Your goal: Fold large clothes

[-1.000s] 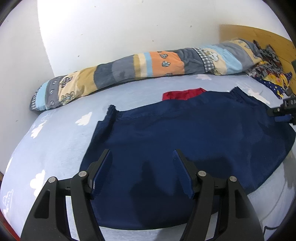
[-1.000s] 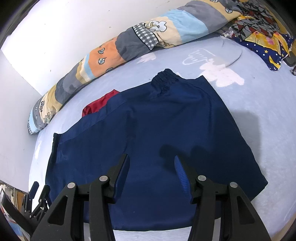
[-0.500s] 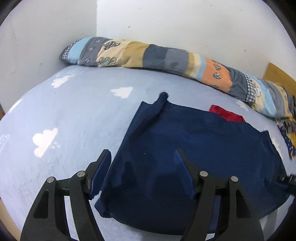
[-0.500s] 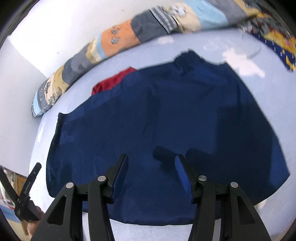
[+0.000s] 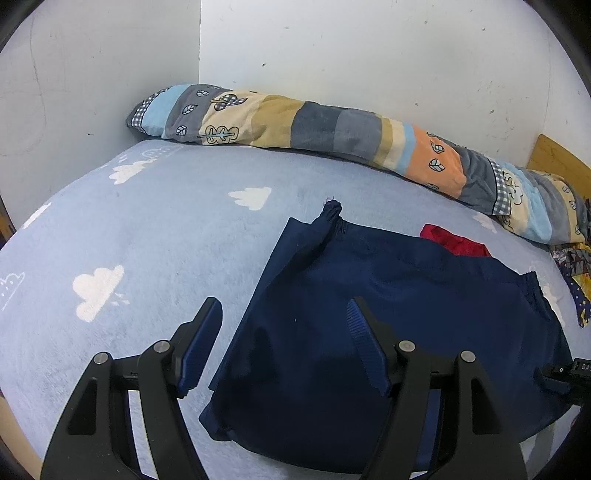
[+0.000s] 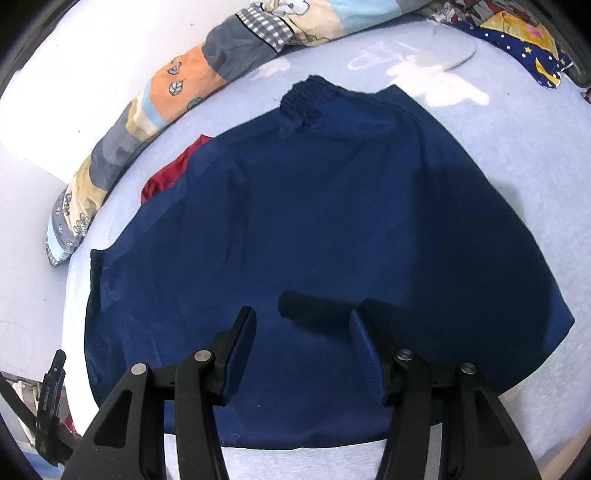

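A dark blue garment [image 5: 388, 314] lies spread flat on a light blue bed sheet [image 5: 147, 229] with white clouds. A ribbed cuff [image 6: 306, 98] shows at its far edge in the right wrist view. My left gripper [image 5: 284, 332] hovers open over the garment's near left edge, one finger above the sheet and one above the cloth, with nothing between its jaws. My right gripper [image 6: 303, 339] is open just above the garment's [image 6: 314, 221] near hem, nothing held. Its shadow falls on the cloth.
A long patchwork bolster [image 5: 332, 129] lies along the white wall at the back. A red cloth [image 5: 454, 243] peeks from under the garment's far side. A pile of patterned fabric [image 6: 517, 33] sits at the far right. The left gripper's tip [image 6: 51, 387] shows at the bed's lower left.
The left gripper swung left and rolled, so the garment's left edge and bare sheet now fill its view. The right gripper sank closer to the cloth.
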`<state>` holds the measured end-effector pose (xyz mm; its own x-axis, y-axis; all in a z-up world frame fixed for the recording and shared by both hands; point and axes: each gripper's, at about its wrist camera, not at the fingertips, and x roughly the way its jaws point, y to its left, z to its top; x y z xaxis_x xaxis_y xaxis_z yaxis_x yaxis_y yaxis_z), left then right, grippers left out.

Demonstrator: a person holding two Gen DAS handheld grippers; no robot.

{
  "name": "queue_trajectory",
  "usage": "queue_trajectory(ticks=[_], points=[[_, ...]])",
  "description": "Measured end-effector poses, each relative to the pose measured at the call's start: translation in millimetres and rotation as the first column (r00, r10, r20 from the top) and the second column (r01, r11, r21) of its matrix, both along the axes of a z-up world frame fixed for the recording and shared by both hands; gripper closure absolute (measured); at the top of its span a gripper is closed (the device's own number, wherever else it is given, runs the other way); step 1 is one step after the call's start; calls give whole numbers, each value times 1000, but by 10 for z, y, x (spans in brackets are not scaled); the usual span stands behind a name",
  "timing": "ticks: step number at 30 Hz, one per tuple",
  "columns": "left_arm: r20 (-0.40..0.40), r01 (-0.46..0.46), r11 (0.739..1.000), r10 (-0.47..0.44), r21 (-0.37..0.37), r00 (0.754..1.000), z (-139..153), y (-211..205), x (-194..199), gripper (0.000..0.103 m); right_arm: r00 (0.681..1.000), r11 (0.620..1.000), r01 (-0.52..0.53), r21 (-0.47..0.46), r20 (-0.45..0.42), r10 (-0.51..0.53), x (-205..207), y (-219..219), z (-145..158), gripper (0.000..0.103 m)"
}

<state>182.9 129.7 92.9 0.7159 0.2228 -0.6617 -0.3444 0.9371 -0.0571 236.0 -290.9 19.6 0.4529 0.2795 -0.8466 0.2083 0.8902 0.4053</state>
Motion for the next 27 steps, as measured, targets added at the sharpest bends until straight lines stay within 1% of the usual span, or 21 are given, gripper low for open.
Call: queue_trajectory(ticks=[5, 14, 22, 25, 27], points=[[10, -9, 1000, 9, -15, 1000, 33, 45, -9, 34, 999, 1000, 4, -15, 47, -3, -41, -35, 121, 48], [18, -4, 1000, 5, -22, 1000, 70, 51, -21, 34, 997, 998, 69, 7, 46, -70, -151, -269, 137, 47], [30, -9, 1000, 9, -21, 999, 132, 61, -59, 34, 993, 992, 113, 54, 20, -115, -220, -426, 81, 46], [30, -5, 1000, 5, -21, 1000, 146, 55, -60, 34, 991, 990, 121, 68, 42, -124, -287, -471, 120, 46], [23, 0, 1000, 0, -20, 1000, 137, 37, -47, 34, 989, 987, 123, 99, 74, -131, -382, -518, 171, 45]])
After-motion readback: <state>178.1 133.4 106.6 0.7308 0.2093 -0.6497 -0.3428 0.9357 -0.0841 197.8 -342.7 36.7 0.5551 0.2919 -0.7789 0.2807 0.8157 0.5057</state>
